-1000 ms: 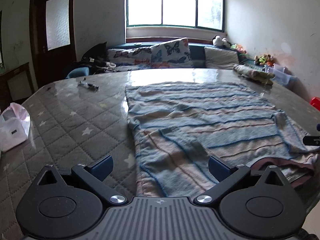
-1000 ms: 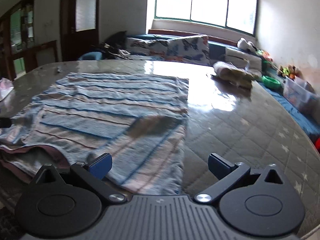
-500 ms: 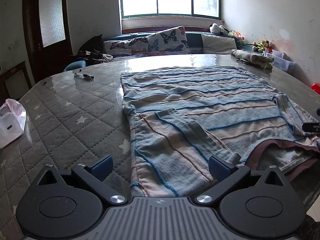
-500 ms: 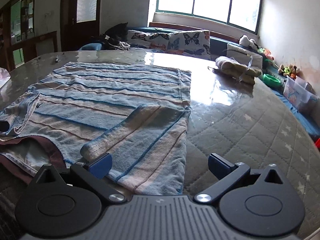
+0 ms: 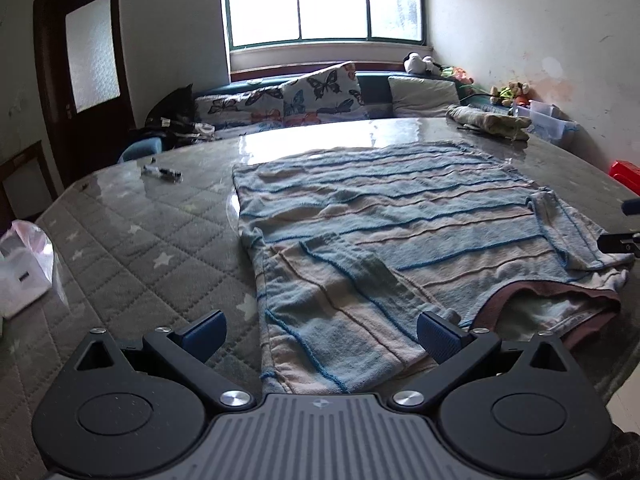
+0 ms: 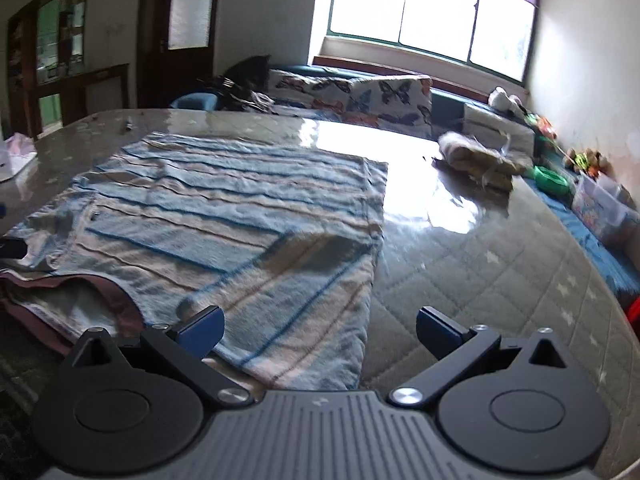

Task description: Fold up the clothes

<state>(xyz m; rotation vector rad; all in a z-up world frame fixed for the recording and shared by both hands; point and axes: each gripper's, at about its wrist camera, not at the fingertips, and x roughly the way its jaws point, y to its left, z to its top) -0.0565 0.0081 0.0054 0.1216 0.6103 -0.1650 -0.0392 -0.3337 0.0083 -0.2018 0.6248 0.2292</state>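
A blue-and-beige striped sweater [image 5: 384, 232] lies spread on the glass-topped quilted table [image 5: 132, 248], both sleeves folded in over the body and the maroon-lined neck at the near edge. It also shows in the right wrist view [image 6: 224, 232]. My left gripper [image 5: 320, 334] is open and empty, just above the folded left sleeve at the near edge. My right gripper [image 6: 320, 330] is open and empty above the folded right sleeve's near corner. The right gripper's tips [image 5: 624, 236] show at the right edge of the left wrist view.
A folded olive garment [image 5: 488, 122] lies at the table's far right, also in the right wrist view [image 6: 476, 158]. A pen-like object [image 5: 162, 173] lies far left. A white plastic bag [image 5: 24, 268] sits at the left edge. A sofa with butterfly cushions [image 5: 316, 94] stands behind.
Both grippers stayed open and empty and shifted a little over the near edge of the sweater. The right view swung and is slightly blurred. The sweater lies the same.
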